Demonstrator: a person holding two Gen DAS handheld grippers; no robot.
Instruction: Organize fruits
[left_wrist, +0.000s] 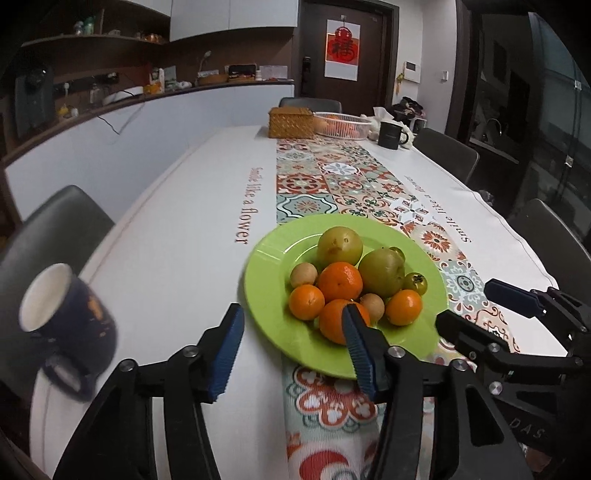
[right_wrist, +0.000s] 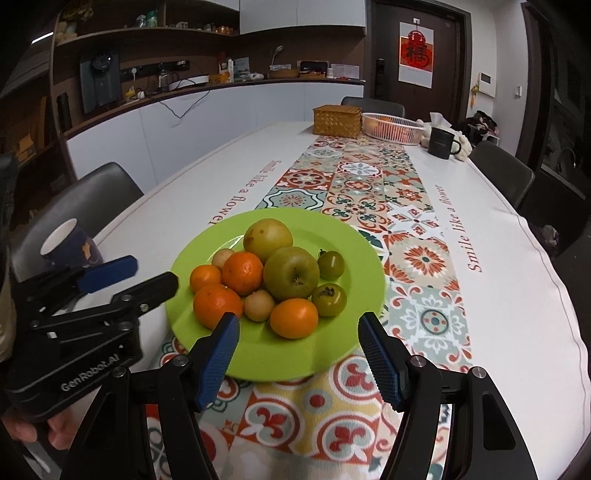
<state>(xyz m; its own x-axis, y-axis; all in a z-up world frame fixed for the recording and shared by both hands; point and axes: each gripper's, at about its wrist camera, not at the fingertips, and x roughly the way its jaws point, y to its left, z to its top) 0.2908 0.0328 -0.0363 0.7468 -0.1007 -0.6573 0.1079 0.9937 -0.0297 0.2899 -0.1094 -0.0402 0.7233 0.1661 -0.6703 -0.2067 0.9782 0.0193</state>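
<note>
A green plate (left_wrist: 269, 280) (right_wrist: 354, 258) sits on the patterned table runner and holds a pile of fruit: several oranges (left_wrist: 340, 282) (right_wrist: 242, 273), two yellow-green apples (left_wrist: 340, 245) (right_wrist: 291, 273), small brown round fruits (left_wrist: 303, 275) (right_wrist: 258, 304) and small green persimmons (left_wrist: 415, 282) (right_wrist: 328, 299). My left gripper (left_wrist: 293, 347) is open and empty just in front of the plate's near left rim; it also shows in the right wrist view (right_wrist: 142, 275). My right gripper (right_wrist: 297, 354) is open and empty over the plate's near rim; it also shows in the left wrist view (left_wrist: 469, 302).
A dark blue mug (left_wrist: 64, 317) (right_wrist: 72, 245) stands at the table's left edge. At the far end are a woven box (left_wrist: 291, 122) (right_wrist: 337, 120), a white wire basket (left_wrist: 341, 125) (right_wrist: 393, 127) with fruit, and a black mug (left_wrist: 391, 134) (right_wrist: 441, 142). Dark chairs surround the table.
</note>
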